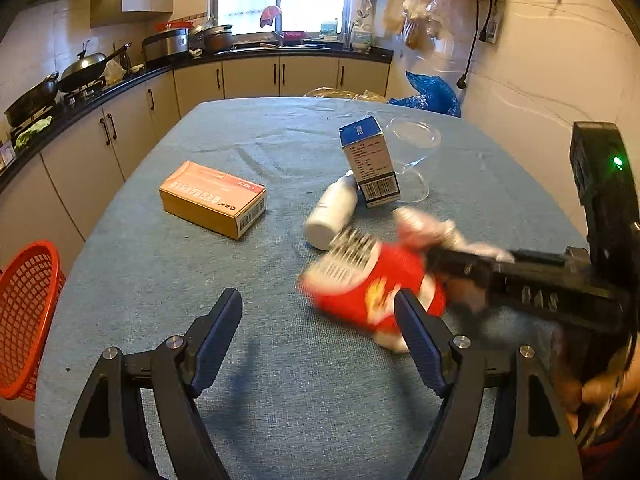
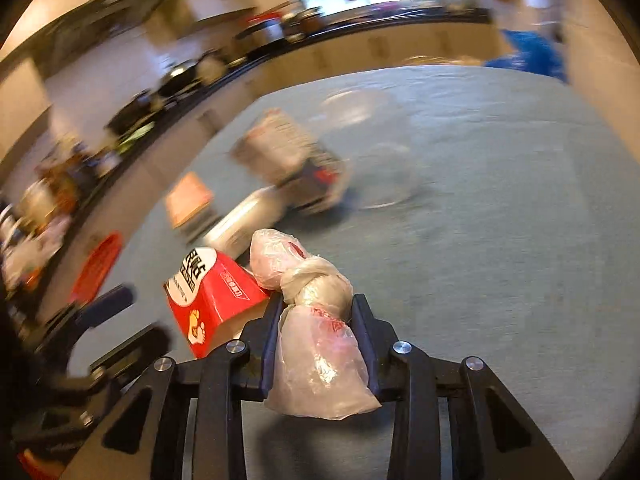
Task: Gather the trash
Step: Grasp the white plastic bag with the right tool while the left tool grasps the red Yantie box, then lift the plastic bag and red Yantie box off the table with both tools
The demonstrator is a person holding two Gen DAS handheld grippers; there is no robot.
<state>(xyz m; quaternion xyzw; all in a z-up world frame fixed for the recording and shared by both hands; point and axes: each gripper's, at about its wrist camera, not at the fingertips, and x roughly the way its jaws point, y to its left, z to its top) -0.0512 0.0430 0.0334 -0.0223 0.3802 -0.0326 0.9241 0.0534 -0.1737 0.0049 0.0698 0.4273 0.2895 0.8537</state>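
At the far left an orange basket [image 1: 28, 320] stands beside the table [image 1: 160, 280], off its edge. Further in, a tan box [image 1: 214, 198] lies flat on the blue cloth. My left gripper [image 1: 318, 326] hangs over the near part of the table with its fingers spread wide and nothing between them. Just right of it, blurred, is a red carton [image 1: 360, 292] with a barcode on its side, and a knotted plastic bag [image 1: 432, 232] touching it.

My right gripper [image 2: 318, 320] is clamped on that plastic bag [image 2: 316, 320], pinching it just below the knot; the red carton [image 2: 212, 296] sits against the bag's left side. I cannot tell whether the carton rests on the table or hangs from the bag.

Behind them a white bottle [image 1: 332, 216] lies on its side, touching a blue-topped box [image 1: 370, 162] that stands tilted. To the right of that box are clear plastic cups [image 1: 414, 148], one lying on its side.
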